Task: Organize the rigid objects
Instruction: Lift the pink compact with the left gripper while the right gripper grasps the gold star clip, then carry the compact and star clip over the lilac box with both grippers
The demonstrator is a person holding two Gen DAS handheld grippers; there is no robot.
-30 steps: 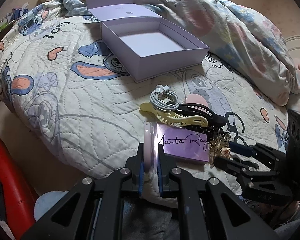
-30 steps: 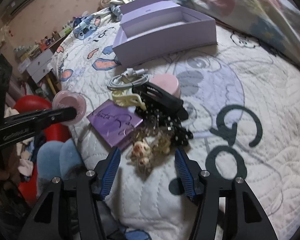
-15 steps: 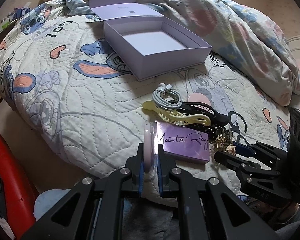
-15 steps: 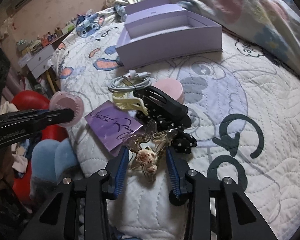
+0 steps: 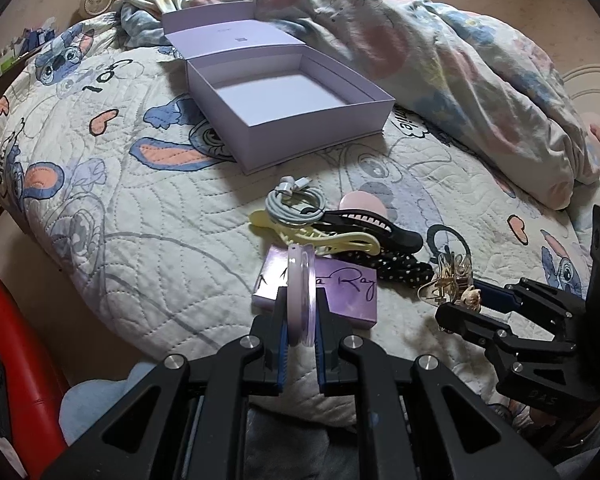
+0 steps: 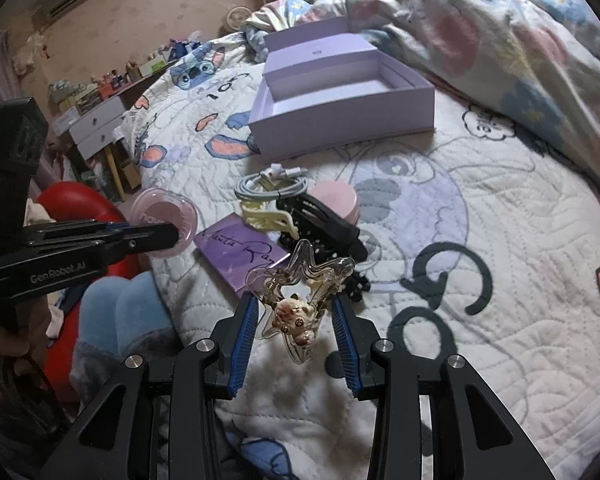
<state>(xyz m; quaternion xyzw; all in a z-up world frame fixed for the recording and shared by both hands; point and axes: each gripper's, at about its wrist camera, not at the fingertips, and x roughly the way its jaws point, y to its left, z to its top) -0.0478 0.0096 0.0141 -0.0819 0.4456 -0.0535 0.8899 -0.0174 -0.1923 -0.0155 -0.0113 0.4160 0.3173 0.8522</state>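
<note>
lilac box (image 5: pixel 288 142), black polka-dot clip (image 5: pixel 400 268), cartoon-print quilt (image 5: pixel 100 200)

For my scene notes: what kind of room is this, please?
Most likely a bedroom: the items lie on a bed with a cartoon-print quilt and a rumpled floral duvet, and a drawer unit stands beside it.

The flat purple rectangular case (image 6: pixel 242 254) near the bed's edge carried black script handwriting that looked like "Manta Ray"; from the left wrist view only "Ray" showed on it (image 5: pixel 352 285). The black plastic arm of the left gripper (image 6: pixel 56 269) bore pale lettering, "GenRobot.AI". The round pink translucent compact (image 6: pixel 165 227) held on edge had white letters, partly hidden, reading roughly "nov". The open lilac cardboard box (image 5: pixel 240 39) had a small printed mark on its lid, too small to read.
</note>
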